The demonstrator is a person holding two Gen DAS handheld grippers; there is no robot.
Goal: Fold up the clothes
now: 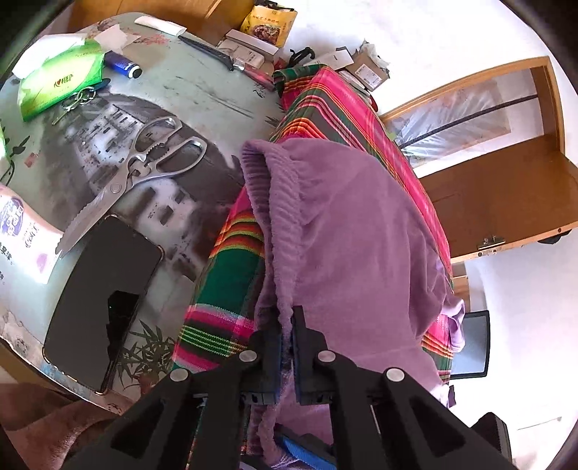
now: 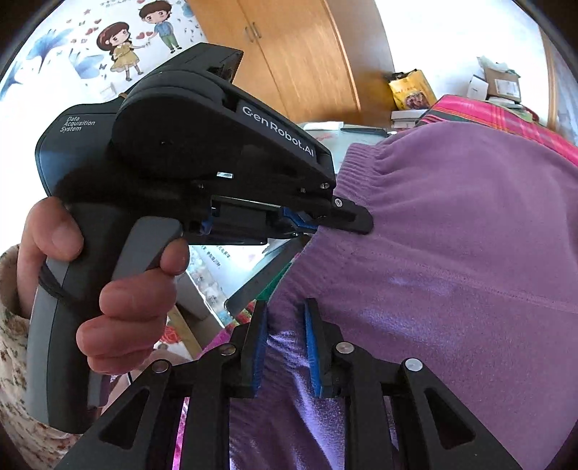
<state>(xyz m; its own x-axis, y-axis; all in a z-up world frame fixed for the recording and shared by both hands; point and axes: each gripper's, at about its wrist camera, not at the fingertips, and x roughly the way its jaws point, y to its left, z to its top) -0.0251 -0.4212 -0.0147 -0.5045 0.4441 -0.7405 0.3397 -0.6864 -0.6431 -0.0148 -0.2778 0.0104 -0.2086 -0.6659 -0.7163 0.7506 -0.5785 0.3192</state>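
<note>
A purple fleece garment [image 1: 354, 231] with a ribbed hem lies on a bright striped cloth [image 1: 224, 285]. My left gripper [image 1: 287, 325] is shut on the garment's ribbed edge. In the right wrist view the same garment [image 2: 451, 253] fills the right side, and the left gripper [image 2: 346, 217], held in a hand, pinches its edge. My right gripper [image 2: 285, 325] has purple fabric between its blue pads [image 2: 312, 354], with a narrow gap showing; it grips the garment's near edge just below the left gripper.
A round printed table [image 1: 202, 86] to the left holds steel kitchen scissors [image 1: 144, 170], a black phone [image 1: 97, 300], a green tissue pack [image 1: 61, 76], a blue lighter [image 1: 121, 65] and keys. Boxes and a snack bag [image 1: 269, 21] sit at the far end. A wooden door [image 1: 505, 188] stands at right.
</note>
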